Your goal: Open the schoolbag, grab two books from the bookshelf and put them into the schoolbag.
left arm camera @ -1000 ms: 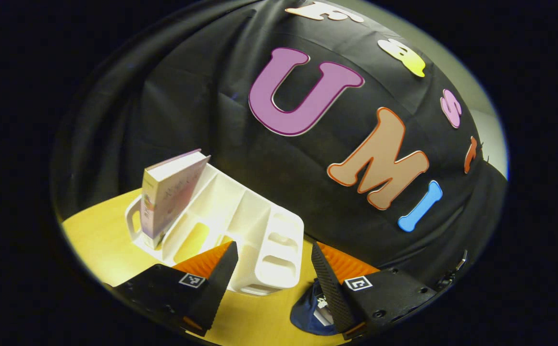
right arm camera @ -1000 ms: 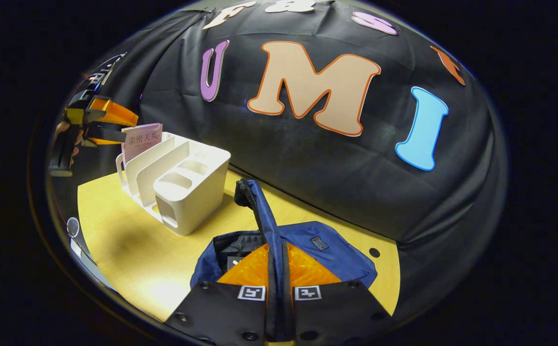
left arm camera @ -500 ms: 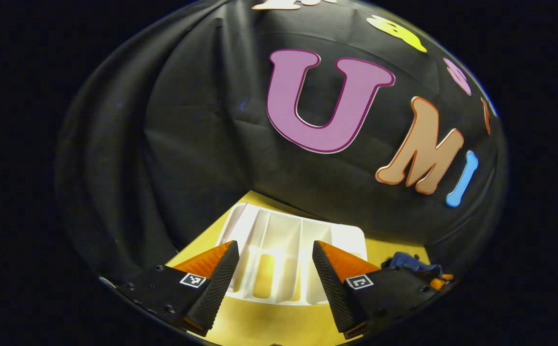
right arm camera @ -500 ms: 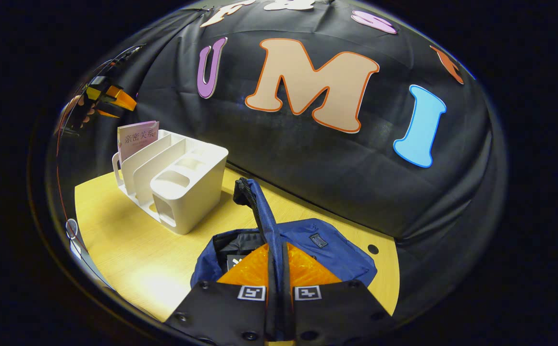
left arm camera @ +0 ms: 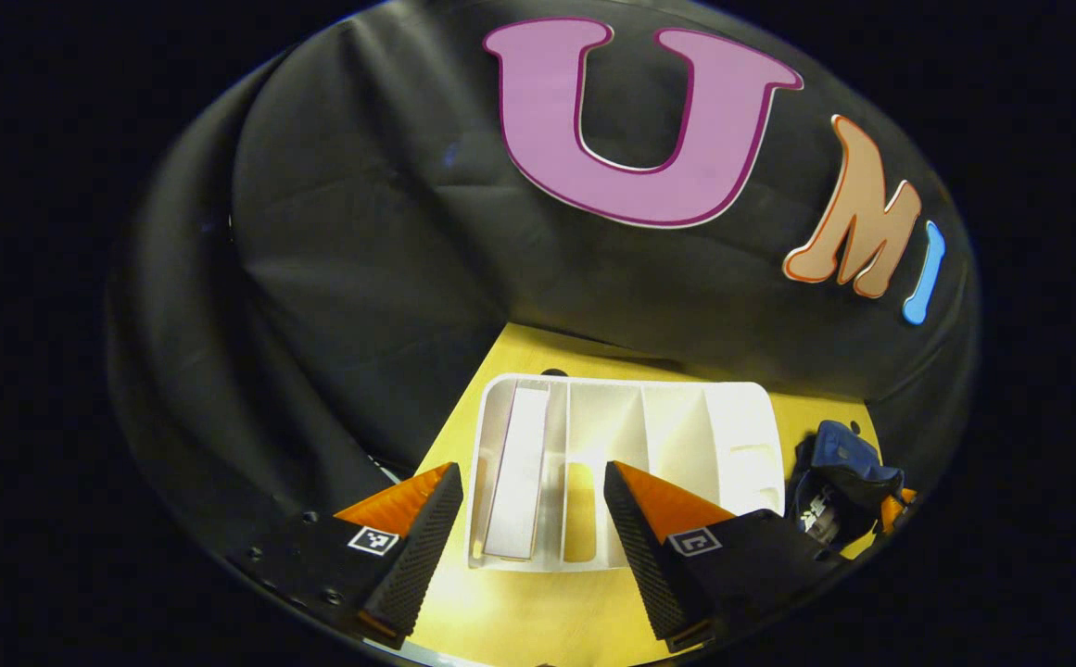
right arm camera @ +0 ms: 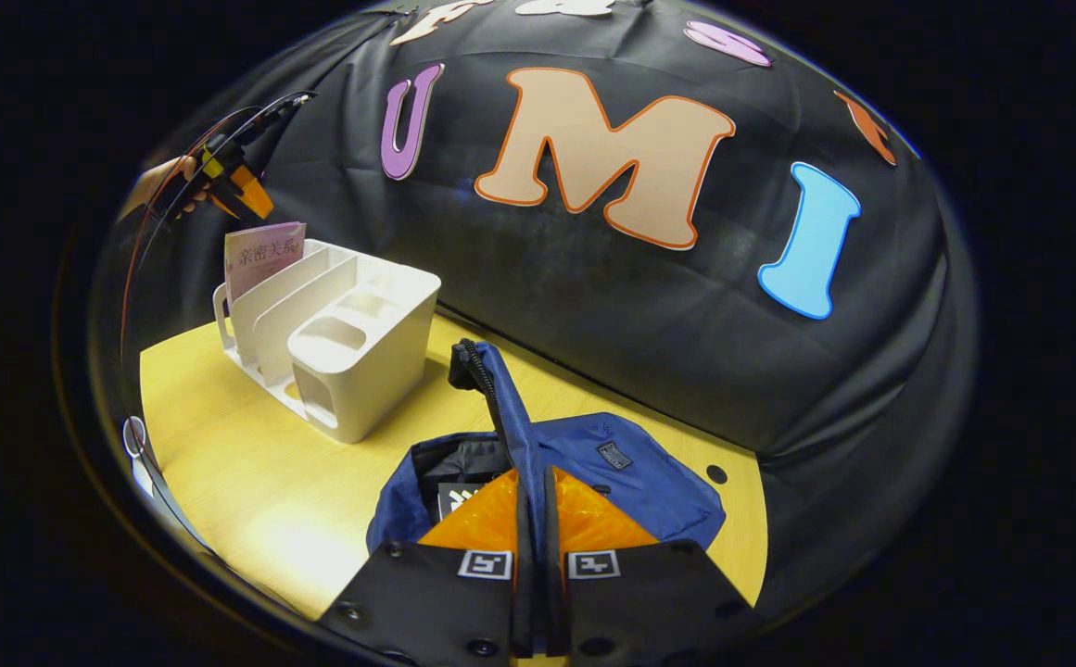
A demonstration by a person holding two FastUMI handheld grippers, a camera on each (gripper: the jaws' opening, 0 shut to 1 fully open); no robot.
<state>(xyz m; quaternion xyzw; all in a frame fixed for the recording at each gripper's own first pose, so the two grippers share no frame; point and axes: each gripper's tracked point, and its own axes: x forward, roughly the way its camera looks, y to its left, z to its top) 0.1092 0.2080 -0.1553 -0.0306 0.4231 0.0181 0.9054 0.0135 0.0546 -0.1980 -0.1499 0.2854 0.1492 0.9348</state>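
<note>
Right gripper [right arm camera: 534, 528]: fingers pressed together on the raised blue flap [right arm camera: 506, 408] of the schoolbag [right arm camera: 630, 472], which runs up from between them toward 12 o'clock. The schoolbag lies open on the yellow table [right arm camera: 250, 463], its dark interior visible at 10 o'clock of the fingers. Farther off at 10 o'clock stands the white bookshelf [right arm camera: 334, 333], apart from the bag, with one pink book [right arm camera: 264, 255] upright in its far slot. Above the book hangs the left gripper [right arm camera: 246, 190], held by a hand [right arm camera: 167, 176]. Left gripper [left arm camera: 524, 528]: fingers spread, nothing between them, looking down onto the bookshelf [left arm camera: 677, 426]. The book [left arm camera: 519, 472] sits in the leftmost slot, between the fingers. The schoolbag [left arm camera: 839, 472] lies at 3 o'clock, just beside the shelf
</note>
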